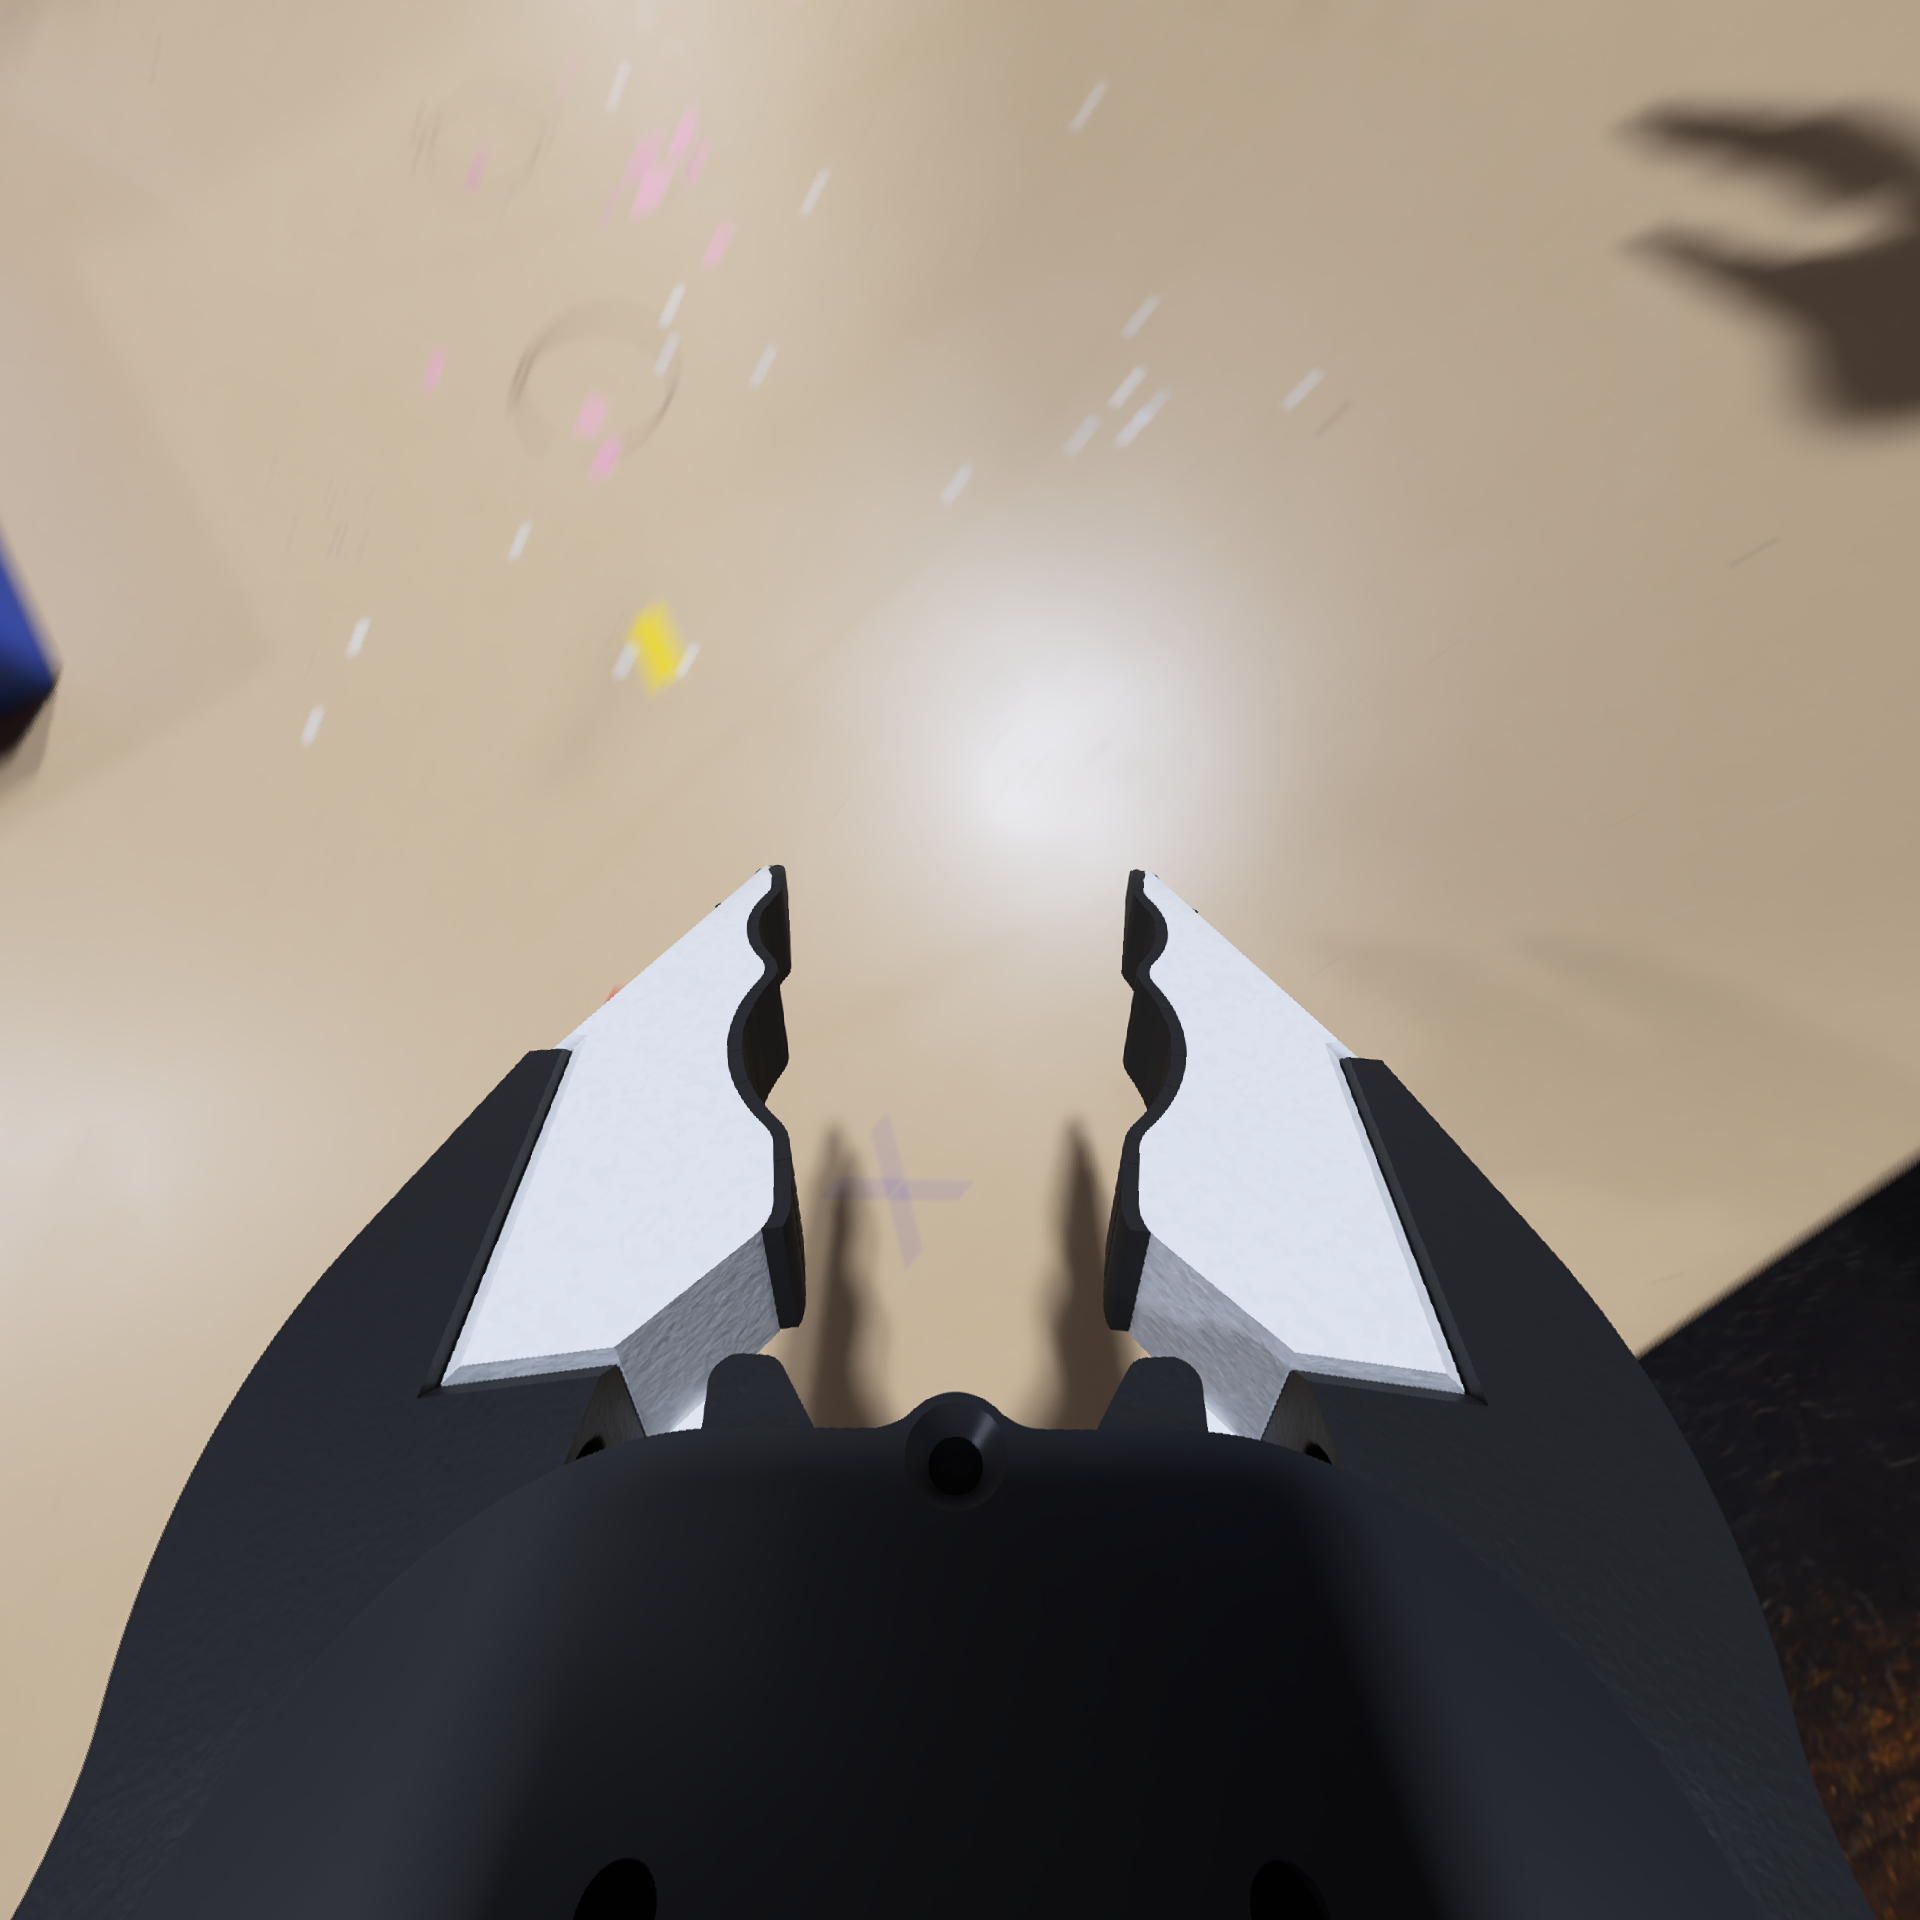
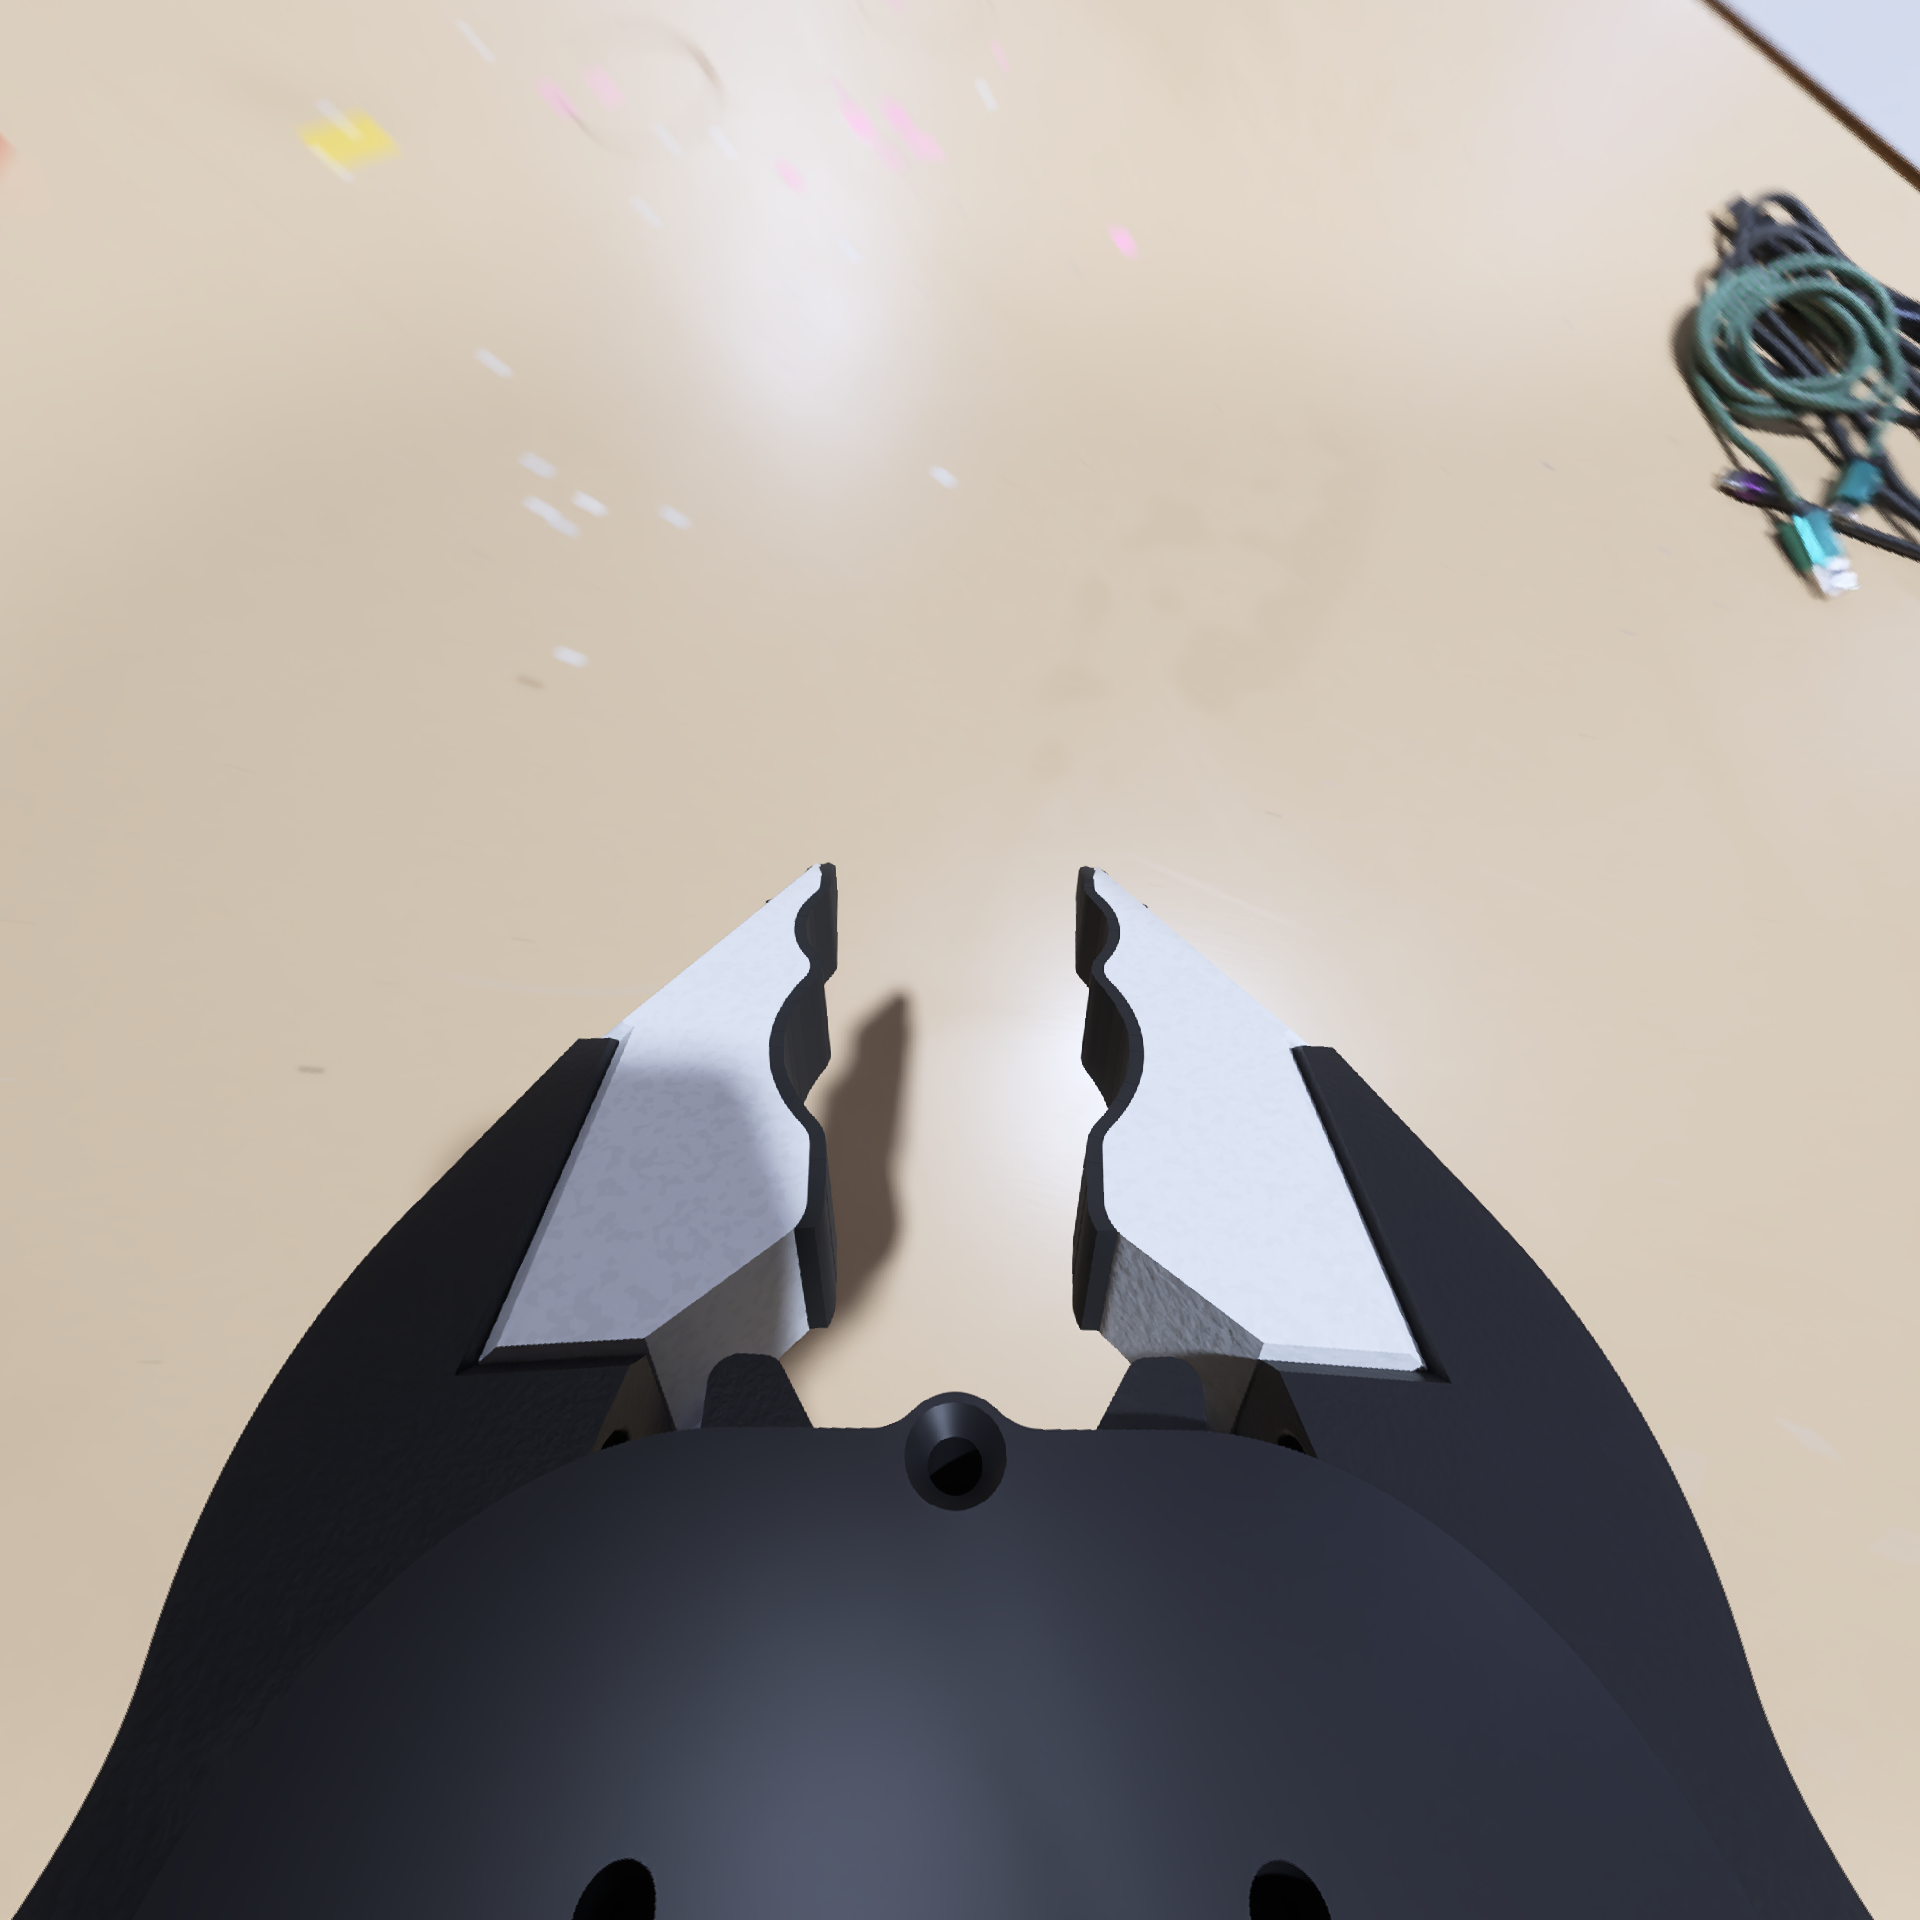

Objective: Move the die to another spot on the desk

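Note:
No die shows clearly in either view. A blue, sharp-cornered object (image 1: pixel 21 644) is cut off by the left edge of the left wrist view; I cannot tell whether it is the die. My left gripper (image 1: pixel 956 883) is open and empty above the beige desk (image 1: pixel 1039 623). My right gripper (image 2: pixel 956 878) is open and empty, also above the desk (image 2: pixel 1039 623). The blue object lies far left of and ahead of the left gripper's fingers.
A coil of green and black cables (image 2: pixel 1808 353) lies at the far right, near the desk's far edge (image 2: pixel 1829 94). The desk's near edge and the dark floor (image 1: pixel 1818 1558) show at the lower right. A yellow mark (image 1: pixel 655 644) and pink and white flecks dot the desk.

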`<state>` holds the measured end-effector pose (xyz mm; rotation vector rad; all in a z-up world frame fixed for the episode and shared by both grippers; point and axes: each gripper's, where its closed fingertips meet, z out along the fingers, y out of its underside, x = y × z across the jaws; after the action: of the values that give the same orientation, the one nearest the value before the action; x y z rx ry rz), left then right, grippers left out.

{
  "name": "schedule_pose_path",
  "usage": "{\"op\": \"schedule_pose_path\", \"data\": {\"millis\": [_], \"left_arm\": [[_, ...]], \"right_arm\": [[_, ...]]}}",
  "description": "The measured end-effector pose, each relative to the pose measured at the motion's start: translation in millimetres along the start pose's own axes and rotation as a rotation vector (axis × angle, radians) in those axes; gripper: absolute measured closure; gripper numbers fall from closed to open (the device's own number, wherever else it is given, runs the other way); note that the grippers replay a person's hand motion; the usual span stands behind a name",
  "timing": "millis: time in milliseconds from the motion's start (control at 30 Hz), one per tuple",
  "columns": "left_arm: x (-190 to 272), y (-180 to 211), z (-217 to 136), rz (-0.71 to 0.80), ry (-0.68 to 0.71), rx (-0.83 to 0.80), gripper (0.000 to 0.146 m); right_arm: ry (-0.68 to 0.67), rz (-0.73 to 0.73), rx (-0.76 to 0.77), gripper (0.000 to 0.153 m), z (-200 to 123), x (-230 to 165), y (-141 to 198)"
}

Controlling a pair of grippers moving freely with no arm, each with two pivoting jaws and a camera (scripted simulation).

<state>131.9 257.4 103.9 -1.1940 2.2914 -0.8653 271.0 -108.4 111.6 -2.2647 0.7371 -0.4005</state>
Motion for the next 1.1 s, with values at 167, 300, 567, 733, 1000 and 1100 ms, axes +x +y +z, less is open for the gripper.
{"op": "schedule_pose_path", "data": {"millis": [167, 300, 567, 733, 1000, 1100], "left_arm": [[-68.8, 72.1, 20.8, -0.013, -0.068, -0.128, 0.081], [-95.9, 79.5, 37.7, 0.082, -0.004, -0.168, 0.081], [-100.5, 83.3, 57.2, 0.176, 0.208, -0.201, 0.106], [-94.9, 84.1, 56.8, 0.178, 0.232, -0.158, 0.128], [-51.4, 45.8, -15.6, 0.147, 0.297, 0.085, 0.128], [-5.7, -11.0, -39.4, 0.258, 0.315, 0.177, 0.128]], "right_arm": [[-0.137, 0.097, 0.251, 0.107, -29.4, -72.8, 17.0], [-0.186, 0.113, 0.29, 0.108, -45.0, -108.4, 42.6], [-0.238, 0.125, 0.271, 0.11, -42.5, -123.8, 56.3], [-0.29, 0.169, 0.271, 0.112, -37.5, -125.0, 57.3], [-0.269, 0.17, 0.312, 0.114, -47.3, -125.4, 59.8], [-0.23, 0.198, 0.331, 0.113, -47.5, -120.8, 60.3]]}}
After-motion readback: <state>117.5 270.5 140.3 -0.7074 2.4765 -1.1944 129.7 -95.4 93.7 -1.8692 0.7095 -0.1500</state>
